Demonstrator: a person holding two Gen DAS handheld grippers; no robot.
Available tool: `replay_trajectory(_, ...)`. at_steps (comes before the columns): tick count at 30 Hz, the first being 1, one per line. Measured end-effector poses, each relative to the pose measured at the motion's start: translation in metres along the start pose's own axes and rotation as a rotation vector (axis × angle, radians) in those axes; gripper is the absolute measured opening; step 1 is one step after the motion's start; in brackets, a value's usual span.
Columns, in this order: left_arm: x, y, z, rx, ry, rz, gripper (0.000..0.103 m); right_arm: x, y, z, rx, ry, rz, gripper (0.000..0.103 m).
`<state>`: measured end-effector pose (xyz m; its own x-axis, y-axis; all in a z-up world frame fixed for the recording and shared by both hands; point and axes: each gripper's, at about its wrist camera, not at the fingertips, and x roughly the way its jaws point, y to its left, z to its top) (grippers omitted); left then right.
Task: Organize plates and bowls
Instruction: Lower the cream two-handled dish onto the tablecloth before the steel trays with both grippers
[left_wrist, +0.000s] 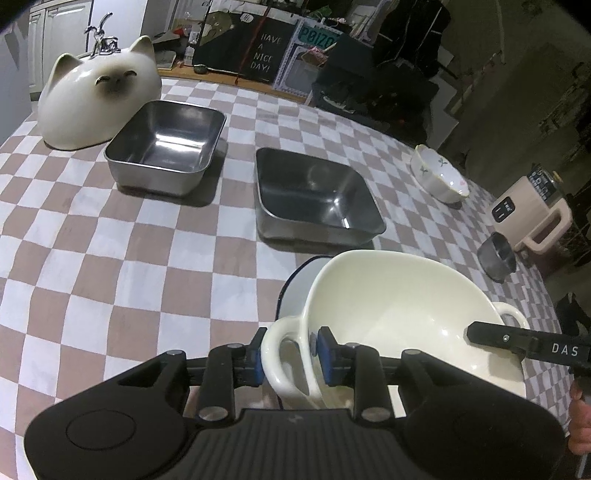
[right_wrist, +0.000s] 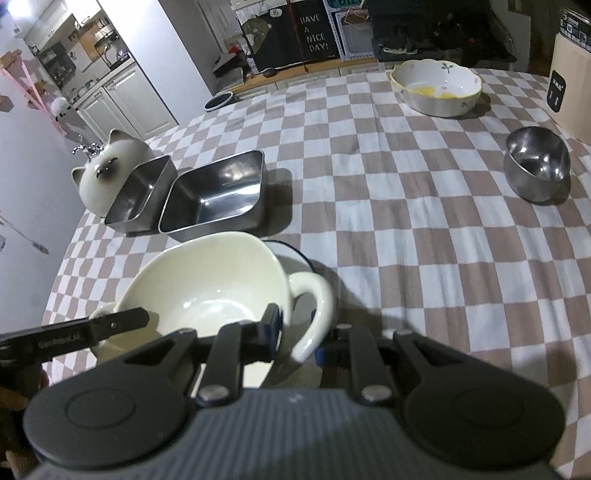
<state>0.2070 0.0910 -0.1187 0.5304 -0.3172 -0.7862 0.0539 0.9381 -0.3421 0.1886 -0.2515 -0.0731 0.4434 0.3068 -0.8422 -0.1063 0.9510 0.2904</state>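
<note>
1. Nearest the left wrist camera, the left gripper (left_wrist: 290, 356) straddles the left loop handle of a cream bowl (left_wrist: 399, 306): one blue pad sits outside the loop and the other presses the bowl wall just inside the rim, the jaws standing narrowly apart.
2. From the right wrist view, the right gripper (right_wrist: 295, 341) pinches the bowl's other side, one pad inside the rim and the other behind the loop handle, its jaws drawn in narrow on the wall.
3. Both pairs of tongs thus have hold of the same cream bowl, which sits near the front edge of the checked tablecloth (left_wrist: 147, 258), over a white plate with a dark blue rim (left_wrist: 295, 284). Whether it already rests on that plate cannot be told.
4. Glazed ceramic like this is likely heavy, rigid, slippery and prone to chipping, so a grip at both handles, close to the wall, looks the safest hold.
5. Two steel trays stand farther off, one (left_wrist: 166, 147) at the far left beside a cat-shaped ceramic piece (left_wrist: 99, 99) and one (left_wrist: 317, 195) nearer the middle; they should be light and tough.
6. To the right lie a small steel bowl (right_wrist: 535, 162) and, farther off, a flowered bowl (right_wrist: 436, 86).
</note>
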Motion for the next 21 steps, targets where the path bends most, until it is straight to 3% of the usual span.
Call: replay_trajectory(21, 0.011, -0.002, 0.000, 0.011, 0.051, 0.029, 0.029, 0.021, 0.001, 0.003, 0.031, 0.066, -0.033, 0.024)
